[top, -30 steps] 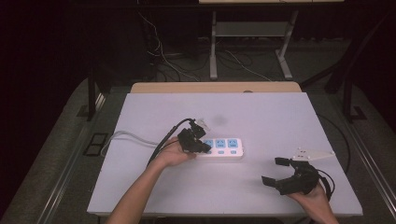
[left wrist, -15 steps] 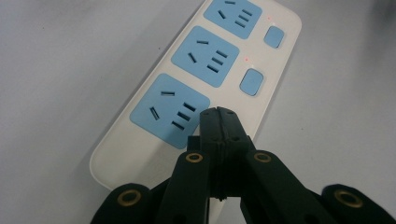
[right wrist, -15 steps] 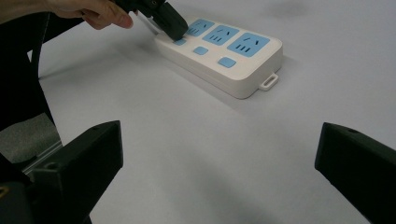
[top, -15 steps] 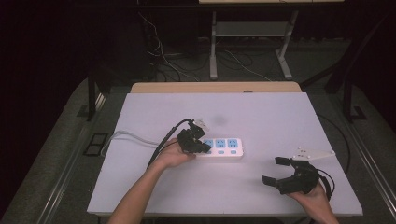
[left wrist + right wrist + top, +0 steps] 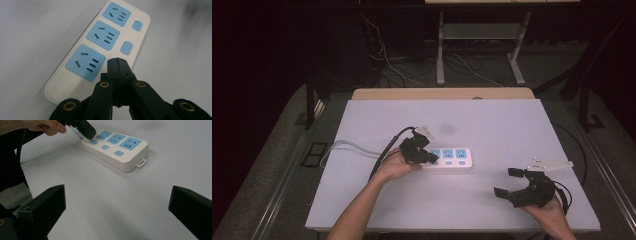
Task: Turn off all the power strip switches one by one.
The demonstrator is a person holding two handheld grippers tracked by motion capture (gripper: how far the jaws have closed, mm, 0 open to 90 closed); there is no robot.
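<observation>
- White plastic power strip point(image 5: 447, 159) with three blue sockets sits flat near the middle of the pale table point(image 5: 492, 120), long side running 9 to 3 in the high view.
- Our left gripper point(image 5: 430, 158) is at the strip's 9 o'clock end, with its jaws pressed tight together and nothing between them.
- From the left gripper view, the closed tips point(image 5: 117, 65) sit over the strip's point(image 5: 100, 47) switch row, right beside the nearest socket point(image 5: 85, 63), with the next blue switch button point(image 5: 126, 47) just past them at about 1 o'clock.
- The right gripper view shows the same thing from the side: the black tip point(image 5: 86, 131) comes down on the first button point(image 5: 94, 142) of the strip point(image 5: 117, 151). It looks like contact, but we can't quite tell for sure.
- That first button is mostly covered by the tips in the left gripper view.
- Our right gripper point(image 5: 507, 182) is well apart from the strip, down at about 4 o'clock near the table's front edge, with its jaws spread wide and empty.
- A white cord point(image 5: 347, 147) leaves the strip's 9 o'clock end toward the table's left edge; where it joins is hidden behind our left hand point(image 5: 396, 166).
- Our right hand point(image 5: 549, 212) is cut off by the bottom of the high view.
</observation>
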